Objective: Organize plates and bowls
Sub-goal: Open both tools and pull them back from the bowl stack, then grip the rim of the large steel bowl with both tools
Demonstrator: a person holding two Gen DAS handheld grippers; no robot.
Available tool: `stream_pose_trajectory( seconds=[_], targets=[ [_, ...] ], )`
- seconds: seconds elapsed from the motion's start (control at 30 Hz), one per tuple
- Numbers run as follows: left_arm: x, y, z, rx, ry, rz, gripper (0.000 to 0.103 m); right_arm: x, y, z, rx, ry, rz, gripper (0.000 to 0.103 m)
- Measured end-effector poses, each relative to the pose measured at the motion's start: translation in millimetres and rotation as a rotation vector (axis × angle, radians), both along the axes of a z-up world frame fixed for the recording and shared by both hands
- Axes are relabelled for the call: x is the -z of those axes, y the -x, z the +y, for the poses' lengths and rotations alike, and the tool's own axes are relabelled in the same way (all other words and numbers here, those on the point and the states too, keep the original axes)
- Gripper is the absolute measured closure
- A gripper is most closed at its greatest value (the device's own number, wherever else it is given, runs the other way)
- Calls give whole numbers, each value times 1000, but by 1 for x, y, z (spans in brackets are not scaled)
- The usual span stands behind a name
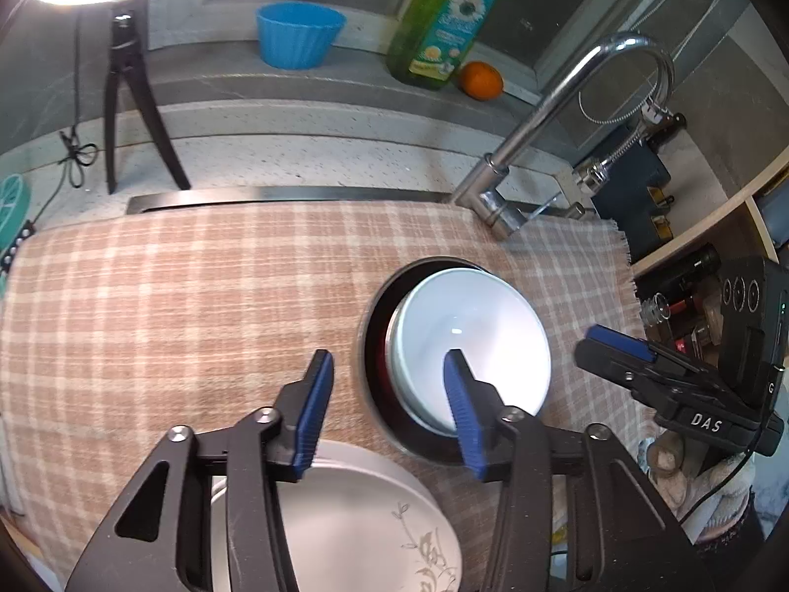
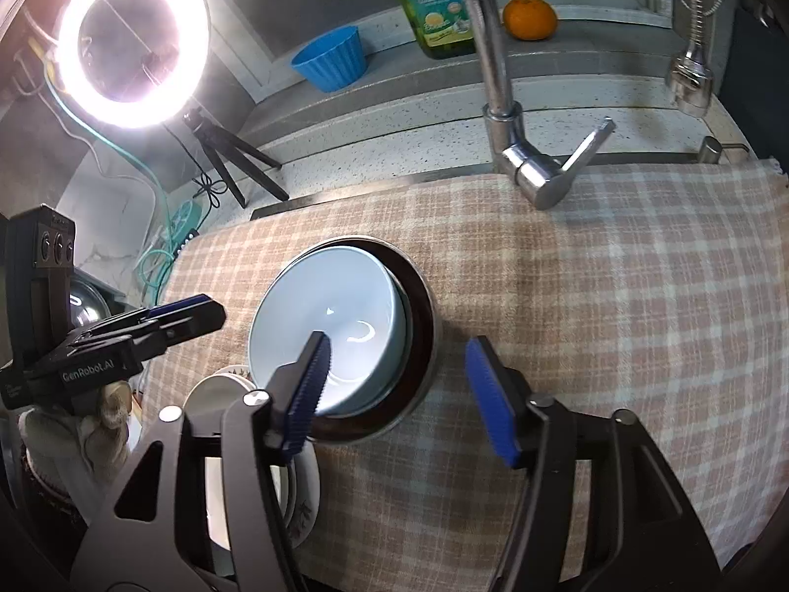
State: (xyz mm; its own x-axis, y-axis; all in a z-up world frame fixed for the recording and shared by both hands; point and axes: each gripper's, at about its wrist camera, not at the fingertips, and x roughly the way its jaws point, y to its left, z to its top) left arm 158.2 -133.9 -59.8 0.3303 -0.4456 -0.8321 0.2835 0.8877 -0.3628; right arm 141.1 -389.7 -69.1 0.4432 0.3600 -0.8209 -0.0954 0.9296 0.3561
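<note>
Bowls nested – pale blue bowl [image 1: 473, 340] sits inside the dark bowl [image 1: 379, 370] on the checked cloth [image 1: 172, 296], centre-right. Left gripper [image 1: 389, 394] and right gripper [image 2: 399, 389] stand spread, empty. Next, likely the flowered plate [image 1: 355, 518] at 6 o'clock – needs an edge pinch.
</note>
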Motion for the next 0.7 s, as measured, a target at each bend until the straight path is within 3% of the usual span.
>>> stream_pose_trajectory(
  seconds=[0.13, 0.4, 0.7],
  targets=[
    [-2, 7, 14, -25, -6, -9, 56, -5, 12, -5, 12, 0, -20, 28],
    [5, 23, 38, -63, 2, 5, 51, -10, 34, -8, 5, 3, -41, 28],
    [19, 17, 35, -44, 28, 40, 54, 10, 39, -22, 70, -115, 14, 28]
  ],
)
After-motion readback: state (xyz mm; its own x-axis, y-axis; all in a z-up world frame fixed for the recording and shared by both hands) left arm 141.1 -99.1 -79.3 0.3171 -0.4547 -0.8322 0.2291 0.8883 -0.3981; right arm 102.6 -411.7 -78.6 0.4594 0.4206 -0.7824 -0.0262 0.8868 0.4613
